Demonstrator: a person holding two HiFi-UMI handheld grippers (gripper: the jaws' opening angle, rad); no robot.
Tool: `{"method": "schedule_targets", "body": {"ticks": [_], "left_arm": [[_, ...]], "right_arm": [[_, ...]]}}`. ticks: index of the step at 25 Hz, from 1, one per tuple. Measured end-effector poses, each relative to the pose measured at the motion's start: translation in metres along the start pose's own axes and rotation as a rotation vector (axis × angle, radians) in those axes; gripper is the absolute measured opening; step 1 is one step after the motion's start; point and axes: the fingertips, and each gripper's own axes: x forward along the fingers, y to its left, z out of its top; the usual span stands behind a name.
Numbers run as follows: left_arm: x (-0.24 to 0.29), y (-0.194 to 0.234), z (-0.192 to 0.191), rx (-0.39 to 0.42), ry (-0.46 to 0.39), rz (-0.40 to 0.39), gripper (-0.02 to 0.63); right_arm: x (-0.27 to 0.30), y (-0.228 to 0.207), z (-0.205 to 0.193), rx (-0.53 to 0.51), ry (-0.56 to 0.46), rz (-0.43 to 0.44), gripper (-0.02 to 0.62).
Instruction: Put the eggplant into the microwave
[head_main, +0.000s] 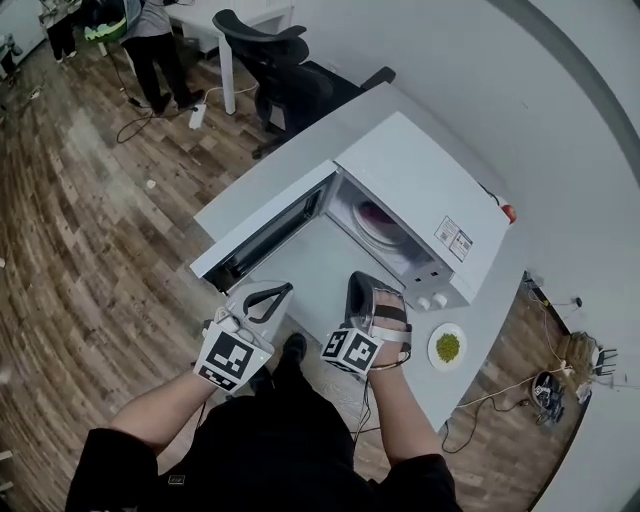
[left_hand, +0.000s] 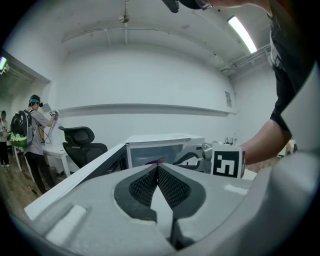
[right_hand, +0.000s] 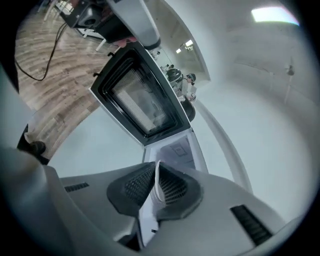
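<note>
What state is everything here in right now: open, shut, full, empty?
microwave door: wide open.
eggplant: inside the microwave, lying on its round tray.
left gripper: shut, empty.
right gripper: jaws nearly together, with a thin white sliver between them; I cannot tell what it is.
small plate: holds something green.

**Your tally of the scene**

You hold two grippers: one left gripper (head_main: 286, 291) and one right gripper (head_main: 371, 286). You have one counter (head_main: 300, 160), one microwave (head_main: 420, 180) with two knobs (head_main: 424, 300), one eggplant (head_main: 375, 213), and one plate (head_main: 447, 347) of green food. Count one office chair (head_main: 285, 75) and one person (head_main: 150, 40).
</note>
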Motion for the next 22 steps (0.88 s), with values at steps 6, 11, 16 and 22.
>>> {"method": "schedule_targets", "body": {"ticks": [6,11,16,22], "left_arm": [[-0.035,-0.027,0.023,-0.012,-0.053,-0.011,0.008],[-0.054,-0.058,0.035,-0.128,-0.08,-0.023,0.008],[-0.061,-0.094,0.051,-0.187,-0.087,-0.041,0.008],[-0.056,-0.141,0.066,-0.262,-0.073,-0.057,0.008]], "right_arm": [[-0.067,-0.002,0.021,-0.077,-0.027,-0.021,0.034],[-0.12,0.001,0.022,-0.073,-0.056,-0.015,0.034],[-0.168,-0.005,-0.005,0.03,-0.071,0.008,0.034],[-0.227,-0.028,-0.05,0.207,-0.119,0.026,0.034]]}}
